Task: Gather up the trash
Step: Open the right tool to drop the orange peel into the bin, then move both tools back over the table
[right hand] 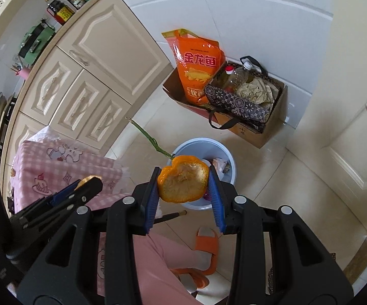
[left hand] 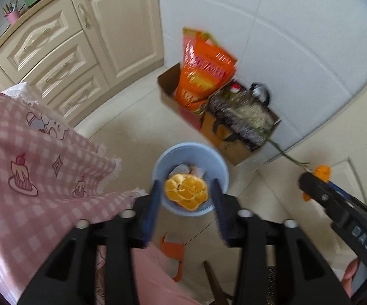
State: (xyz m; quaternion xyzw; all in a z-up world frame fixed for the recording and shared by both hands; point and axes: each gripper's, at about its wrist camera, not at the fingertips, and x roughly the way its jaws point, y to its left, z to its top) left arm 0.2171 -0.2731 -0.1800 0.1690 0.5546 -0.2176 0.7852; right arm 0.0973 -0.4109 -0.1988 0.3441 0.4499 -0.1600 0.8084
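Observation:
In the left wrist view my left gripper (left hand: 185,182) hangs over a light blue bin (left hand: 219,167) on the floor. An orange peel (left hand: 186,192) lies loose between its blue fingers (left hand: 153,203), with a thin gap on each side, so this gripper is open. Paper scraps sit in the bin. My right gripper (right hand: 184,169) is shut on a second orange peel (right hand: 183,185) with a green stem (right hand: 145,134), held above the same bin (right hand: 230,157). Each gripper also shows at the edge of the other's view: the right gripper (left hand: 308,178) and the left gripper (right hand: 92,181).
A table with a pink checked cloth (left hand: 30,152) stands left of the bin. A cardboard box (right hand: 257,134) by the wall holds an orange bag (right hand: 196,71) and a patterned bag with bottles. Cream cabinets (left hand: 81,50) stand behind. A person's pink trousers and orange slippers (right hand: 206,244) are below.

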